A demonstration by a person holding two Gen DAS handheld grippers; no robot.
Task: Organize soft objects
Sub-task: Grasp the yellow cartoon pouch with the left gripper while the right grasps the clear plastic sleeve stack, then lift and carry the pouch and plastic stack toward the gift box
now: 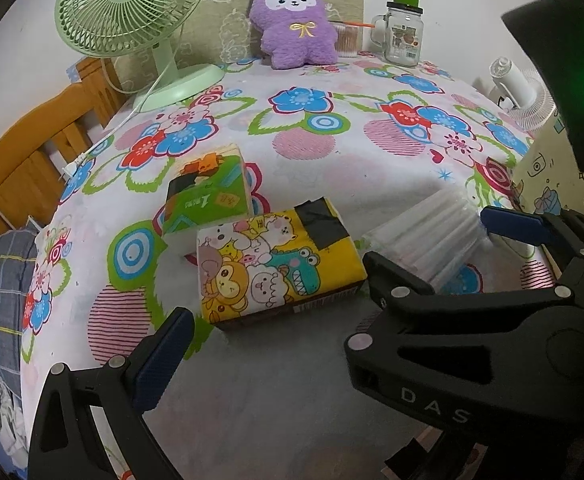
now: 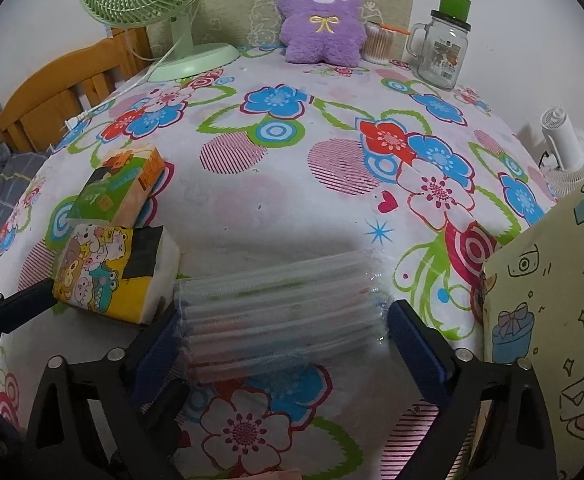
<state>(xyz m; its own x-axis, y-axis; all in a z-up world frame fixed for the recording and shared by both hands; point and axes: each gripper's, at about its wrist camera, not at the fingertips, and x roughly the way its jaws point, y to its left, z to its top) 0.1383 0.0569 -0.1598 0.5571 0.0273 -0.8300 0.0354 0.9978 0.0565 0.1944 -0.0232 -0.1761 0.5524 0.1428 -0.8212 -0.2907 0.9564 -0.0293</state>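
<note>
Tissue packs and a clear bundle lay on the flowered tabletop (image 2: 292,208), near its front edge.

The right gripper (image 2: 284,344) stood spread wide around the clear plastic bundle (image 2: 280,312); its left pad looked to touch the wrap, its right pad sat just beside it, nothing clamped. The left gripper's (image 1: 276,344) jaws stood apart and empty by the yellow cartoon tissue pack (image 1: 280,264), which touched the green tissue pack (image 1: 208,192) behind it. A purple plush (image 2: 324,20) stood at the back edge.
</note>
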